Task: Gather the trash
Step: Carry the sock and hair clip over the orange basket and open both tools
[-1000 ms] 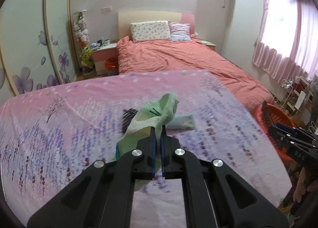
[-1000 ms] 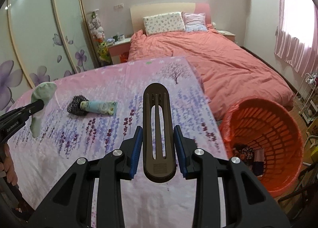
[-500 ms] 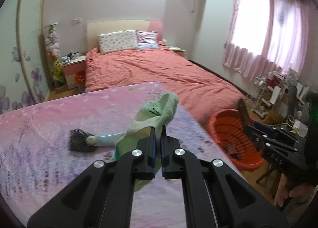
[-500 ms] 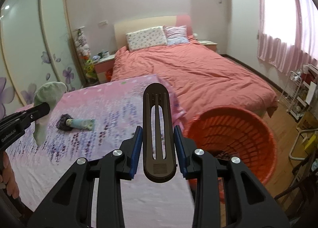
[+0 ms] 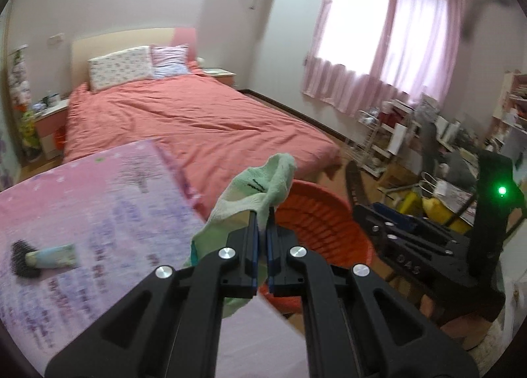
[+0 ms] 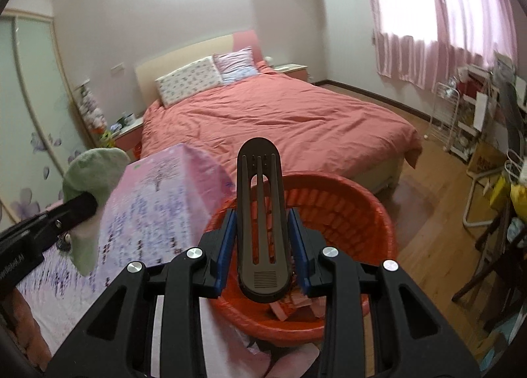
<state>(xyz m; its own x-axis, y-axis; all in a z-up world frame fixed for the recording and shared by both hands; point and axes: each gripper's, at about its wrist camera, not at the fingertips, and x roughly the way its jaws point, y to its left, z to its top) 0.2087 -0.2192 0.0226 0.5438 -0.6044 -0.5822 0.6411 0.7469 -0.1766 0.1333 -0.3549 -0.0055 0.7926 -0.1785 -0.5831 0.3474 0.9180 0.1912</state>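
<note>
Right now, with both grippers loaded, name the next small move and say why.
Probably carry the right gripper slightly further over the orange basket and release: its black slotted piece already hangs above the rim, while the left gripper with the green sock sits further back.

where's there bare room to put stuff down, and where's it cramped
Bare: the lavender-print sheet between the hairbrush and the orange basket, and the whole salmon bed below the pillows. The wood floor between basket and bed foot is open for a hand. Crowded: the corner under the pink curtains, packed with racks and bags.
</note>
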